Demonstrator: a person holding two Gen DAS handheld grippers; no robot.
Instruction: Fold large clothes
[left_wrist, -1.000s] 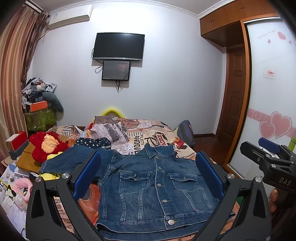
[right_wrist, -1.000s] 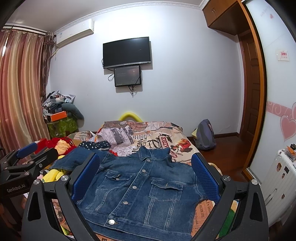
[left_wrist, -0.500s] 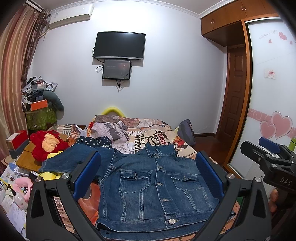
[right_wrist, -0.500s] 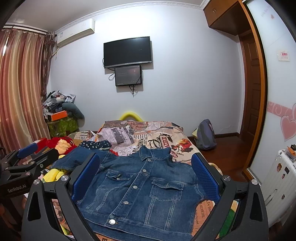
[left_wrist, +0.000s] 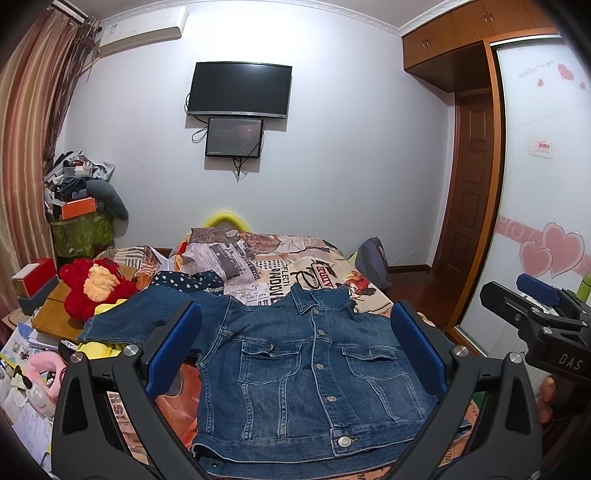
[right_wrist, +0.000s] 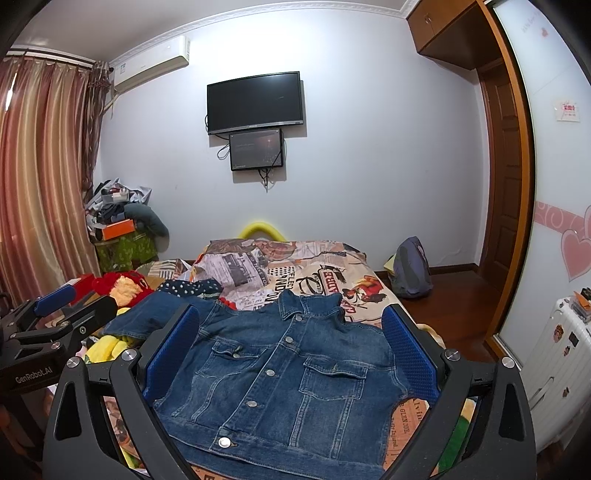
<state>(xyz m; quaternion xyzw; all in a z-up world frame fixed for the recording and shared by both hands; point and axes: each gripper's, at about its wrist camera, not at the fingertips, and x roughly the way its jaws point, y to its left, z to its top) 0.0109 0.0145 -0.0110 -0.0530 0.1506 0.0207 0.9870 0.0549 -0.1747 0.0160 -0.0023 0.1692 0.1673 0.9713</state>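
Both wrist views forward over one denim jacket (left_wrist: 303, 369), side by side.

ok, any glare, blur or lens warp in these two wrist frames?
Left wrist: wall glare above the TV, ceiling line bowed, black fisheye corners, denim jacket sharp. Right wrist: same wall hotspot, door frame curved, no motion blur.

"DAS" is showing on your right gripper (left_wrist: 543, 325), right of the fingers; "GenRobot.AI" on your left gripper (right_wrist: 55, 325), left of them; "ADRE" on the bedspread (right_wrist: 325, 277) ahead.
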